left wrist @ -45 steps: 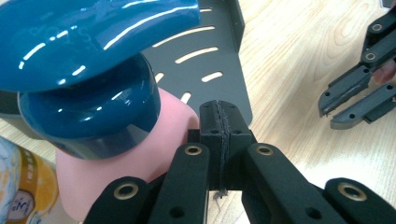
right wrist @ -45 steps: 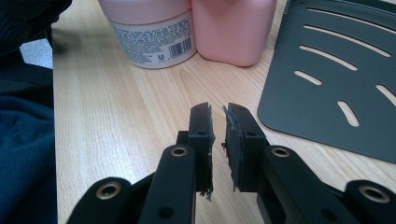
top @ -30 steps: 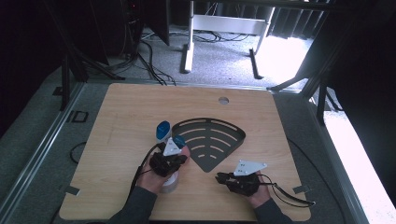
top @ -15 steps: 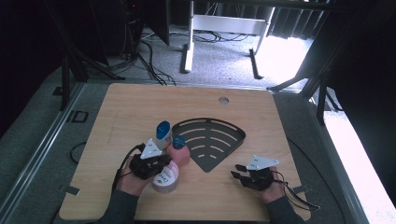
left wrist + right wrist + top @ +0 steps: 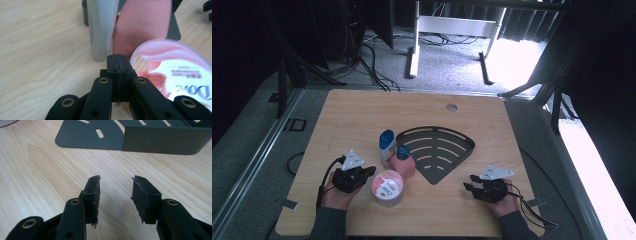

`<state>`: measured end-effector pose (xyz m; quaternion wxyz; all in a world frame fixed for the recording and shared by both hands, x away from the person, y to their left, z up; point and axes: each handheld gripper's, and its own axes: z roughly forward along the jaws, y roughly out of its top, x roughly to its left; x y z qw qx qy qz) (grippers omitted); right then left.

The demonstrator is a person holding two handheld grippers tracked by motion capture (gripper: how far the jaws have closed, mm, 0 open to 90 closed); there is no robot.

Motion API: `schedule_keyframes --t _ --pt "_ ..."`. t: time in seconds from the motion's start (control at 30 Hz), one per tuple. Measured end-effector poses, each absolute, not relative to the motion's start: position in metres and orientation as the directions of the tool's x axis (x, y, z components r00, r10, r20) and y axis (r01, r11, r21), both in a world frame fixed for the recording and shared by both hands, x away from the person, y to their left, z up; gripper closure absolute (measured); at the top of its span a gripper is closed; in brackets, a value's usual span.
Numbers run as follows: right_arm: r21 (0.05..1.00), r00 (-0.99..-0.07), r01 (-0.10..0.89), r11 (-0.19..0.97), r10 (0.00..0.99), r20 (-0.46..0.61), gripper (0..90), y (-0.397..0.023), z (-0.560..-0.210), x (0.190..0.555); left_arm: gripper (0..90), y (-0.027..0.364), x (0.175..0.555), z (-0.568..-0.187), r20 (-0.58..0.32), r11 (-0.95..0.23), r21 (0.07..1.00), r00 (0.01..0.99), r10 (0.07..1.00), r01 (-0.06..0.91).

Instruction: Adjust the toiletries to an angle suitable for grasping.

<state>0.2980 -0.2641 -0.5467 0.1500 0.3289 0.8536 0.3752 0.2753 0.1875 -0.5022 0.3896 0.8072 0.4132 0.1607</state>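
My left gripper (image 5: 371,172) lies low over the table's front left, shut with nothing between its pads (image 5: 117,61). Just right of it stands a round jar with a pink-and-white lid (image 5: 387,186) (image 5: 175,70). Behind the jar stand a pink bottle with a blue cap (image 5: 402,160) (image 5: 145,25) and a white bottle with a blue cap (image 5: 386,145) (image 5: 103,27). My right gripper (image 5: 469,183) (image 5: 115,192) hovers at the front right; its jaws have just been opening and stand open over bare wood. A dark fan-shaped slotted tray (image 5: 462,146) (image 5: 160,141) lies ahead of it.
The wooden table (image 5: 362,115) has a small round hole (image 5: 451,107) near its far edge. Cables trail from both grippers over the front edge. Dark floor, cables and a white desk frame lie beyond the table.
My left gripper has moved left, away from the bottles, and the jar now stands uncovered beside it. My right gripper has shifted right, away from the tray's tip, and its jaws have opened.
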Motion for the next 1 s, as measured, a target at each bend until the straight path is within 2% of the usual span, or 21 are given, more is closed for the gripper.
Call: schedule_keyframes --t 0.1,0.5,1.0 --pt "0.736 -0.735 0.451 0.506 0.677 -0.015 56.4 -0.265 -0.547 0.297 89.9 0.189 0.277 -0.511 -0.093 -0.348 0.747 0.608 0.789 0.566" --pt "0.73 -0.731 0.459 0.506 0.682 -0.014 56.5 -0.266 -0.548 0.298 90.0 0.187 0.272 -0.523 -0.095 -0.383 0.709 0.618 0.781 0.593" --pt "0.727 -0.736 0.459 0.511 0.677 -0.011 56.5 -0.265 -0.548 0.297 89.9 0.177 0.257 -0.525 -0.114 -0.432 0.703 0.688 0.716 0.565"
